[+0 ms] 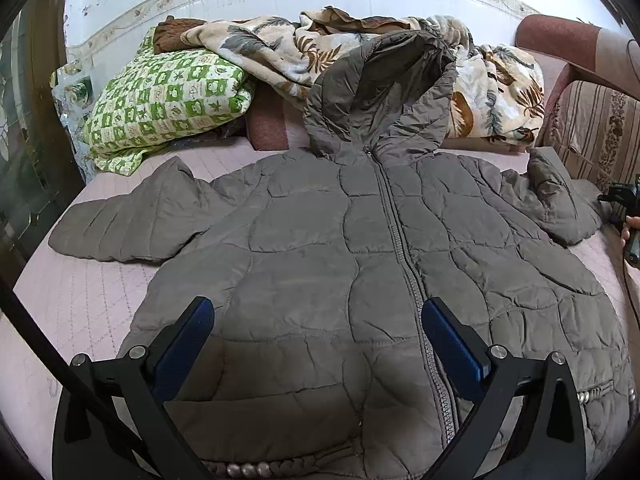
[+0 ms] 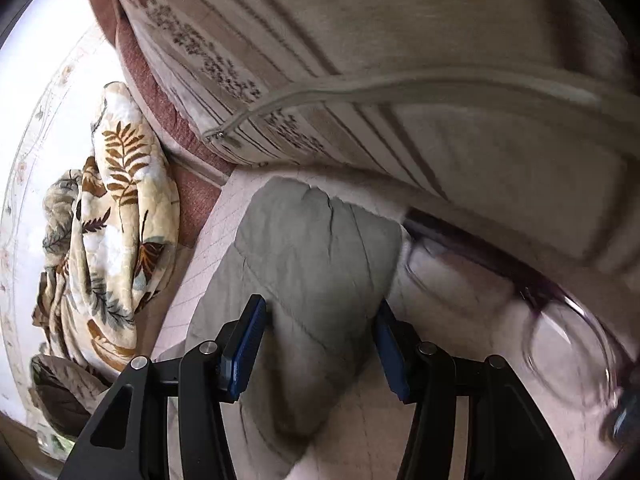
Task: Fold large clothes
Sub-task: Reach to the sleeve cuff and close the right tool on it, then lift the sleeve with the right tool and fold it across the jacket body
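A grey quilted hooded jacket (image 1: 360, 248) lies zipped and face up on a pink quilted bed (image 1: 88, 304). Its hood leans on the bedding behind. One sleeve (image 1: 132, 216) spreads to the left; the other sleeve (image 1: 560, 204) lies bunched at the right. My left gripper (image 1: 318, 320) is open and empty above the jacket's lower front. My right gripper (image 2: 320, 332) is open, its jaws on either side of the right sleeve's end (image 2: 312, 248). The right gripper also shows in the left wrist view (image 1: 624, 212), at the far right edge.
A green checked pillow (image 1: 168, 96) and a leaf-print blanket (image 1: 304, 48) lie at the bed's head. A striped cushion (image 2: 360, 64) stands right beside the sleeve. A pair of glasses (image 2: 560, 312) lies on the bed right of the right gripper.
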`<action>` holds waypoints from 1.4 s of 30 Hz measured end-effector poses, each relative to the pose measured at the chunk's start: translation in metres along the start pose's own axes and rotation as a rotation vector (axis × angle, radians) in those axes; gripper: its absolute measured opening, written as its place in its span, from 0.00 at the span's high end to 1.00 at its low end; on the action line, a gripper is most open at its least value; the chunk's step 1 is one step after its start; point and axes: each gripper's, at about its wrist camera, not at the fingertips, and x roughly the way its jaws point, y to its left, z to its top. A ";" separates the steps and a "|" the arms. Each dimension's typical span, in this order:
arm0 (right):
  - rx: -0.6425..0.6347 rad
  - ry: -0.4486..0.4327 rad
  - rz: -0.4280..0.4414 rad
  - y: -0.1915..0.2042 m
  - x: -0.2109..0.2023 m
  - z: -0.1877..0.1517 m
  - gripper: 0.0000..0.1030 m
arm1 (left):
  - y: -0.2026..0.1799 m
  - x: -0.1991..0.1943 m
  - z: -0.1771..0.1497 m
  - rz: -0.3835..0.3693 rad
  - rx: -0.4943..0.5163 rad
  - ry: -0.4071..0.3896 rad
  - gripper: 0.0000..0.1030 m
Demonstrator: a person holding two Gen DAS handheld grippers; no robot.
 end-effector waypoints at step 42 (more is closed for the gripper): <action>-0.791 -0.215 0.356 0.366 -0.267 -0.202 0.88 | 0.067 -0.054 0.002 0.043 -0.152 -0.108 0.00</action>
